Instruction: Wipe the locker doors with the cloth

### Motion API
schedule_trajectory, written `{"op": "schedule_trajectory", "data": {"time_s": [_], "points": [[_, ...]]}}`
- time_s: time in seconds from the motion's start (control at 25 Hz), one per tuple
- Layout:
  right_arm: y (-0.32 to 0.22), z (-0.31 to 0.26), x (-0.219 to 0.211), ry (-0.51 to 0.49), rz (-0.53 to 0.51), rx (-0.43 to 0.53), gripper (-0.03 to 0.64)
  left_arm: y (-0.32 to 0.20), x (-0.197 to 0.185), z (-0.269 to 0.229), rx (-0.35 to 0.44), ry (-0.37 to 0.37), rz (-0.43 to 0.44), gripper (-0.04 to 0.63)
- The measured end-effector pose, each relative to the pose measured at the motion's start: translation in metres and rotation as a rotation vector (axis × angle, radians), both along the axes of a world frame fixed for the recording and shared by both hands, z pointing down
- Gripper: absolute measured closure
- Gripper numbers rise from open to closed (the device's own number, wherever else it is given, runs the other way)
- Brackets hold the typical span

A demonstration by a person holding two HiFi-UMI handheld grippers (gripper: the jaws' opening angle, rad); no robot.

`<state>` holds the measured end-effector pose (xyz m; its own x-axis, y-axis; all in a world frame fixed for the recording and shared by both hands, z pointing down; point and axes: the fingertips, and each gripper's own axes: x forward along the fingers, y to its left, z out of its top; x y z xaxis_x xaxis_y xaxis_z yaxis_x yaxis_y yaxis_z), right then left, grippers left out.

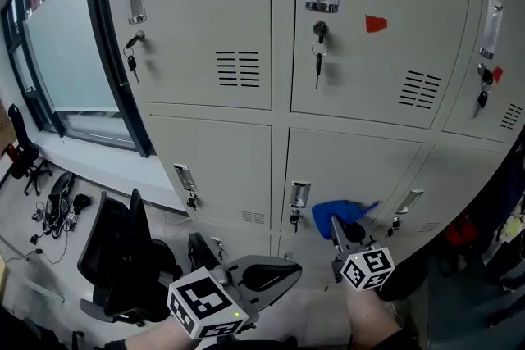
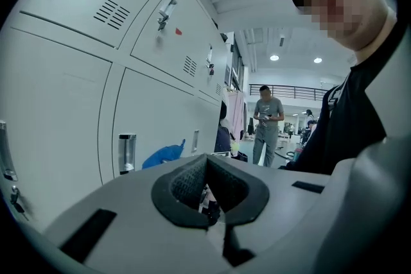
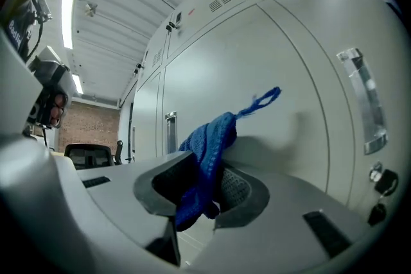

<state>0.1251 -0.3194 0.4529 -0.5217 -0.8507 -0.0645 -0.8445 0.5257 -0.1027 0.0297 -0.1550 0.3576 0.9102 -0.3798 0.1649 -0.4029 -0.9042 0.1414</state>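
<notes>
1. The blue cloth [image 1: 340,215] [image 3: 209,157] is pinched in the right tool [image 1: 343,232] [image 3: 202,192]. Its jaws are clamped on a fold, and the bunched rest sticks out past the tips with a thin loop trailing up and right.
2. The cloth sits at a lower-row door [image 1: 353,168] of the locker doors [image 1: 205,12]. In the head view it lies between that door's recessed handle [image 1: 300,194] and the handle of the next door [image 1: 408,201] to the right. It casts a shadow on the panel. Contact looks likely but I cannot confirm it.
3. The left tool [image 1: 275,275] [image 2: 207,192] is held low and left of the right one, away from the doors. Its jaws are pressed together at the tips with nothing between them. The cloth [image 2: 164,155] shows beyond it in the left gripper view.
4. The upper-row doors carry handles, vent slots and keys [image 1: 319,53] hanging in the locks. A small red sticker [image 1: 376,23] sits on the middle upper door.
5. A window [image 1: 57,53] adjoins the lockers on the left, with a black office chair [image 1: 123,250] on the floor below it.
6. In the left gripper view a person [image 2: 266,122] stands well down the room.
</notes>
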Motion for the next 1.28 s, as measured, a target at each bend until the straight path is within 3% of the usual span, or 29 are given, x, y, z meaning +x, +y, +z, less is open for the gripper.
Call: {"op": "schedule_trajectory", "data": {"time_s": [0.4,0.68,0.84,1.08,1.28], "points": [[0.012,0.009,0.109,-0.025,0.182,-0.032,0.525,0.001,0.045,0.003,-0.007,0.0,0.065,0.589],[0.019,0.015,0.138,-0.058,0.25,-0.059,0.525,0.003,0.056,0.003,-0.008,-0.002,0.082,0.589],[0.024,0.015,0.114,-0.094,0.192,-0.056,0.525,0.005,0.05,0.005,-0.013,-0.004,0.074,0.589],[0.022,0.029,0.032,-0.053,0.032,-0.071,0.525,0.005,0.025,0.007,-0.019,-0.012,0.033,0.589],[0.017,0.058,-0.018,-0.051,-0.041,-0.128,0.525,0.005,0.001,0.012,-0.03,-0.031,-0.008,0.589]]}}
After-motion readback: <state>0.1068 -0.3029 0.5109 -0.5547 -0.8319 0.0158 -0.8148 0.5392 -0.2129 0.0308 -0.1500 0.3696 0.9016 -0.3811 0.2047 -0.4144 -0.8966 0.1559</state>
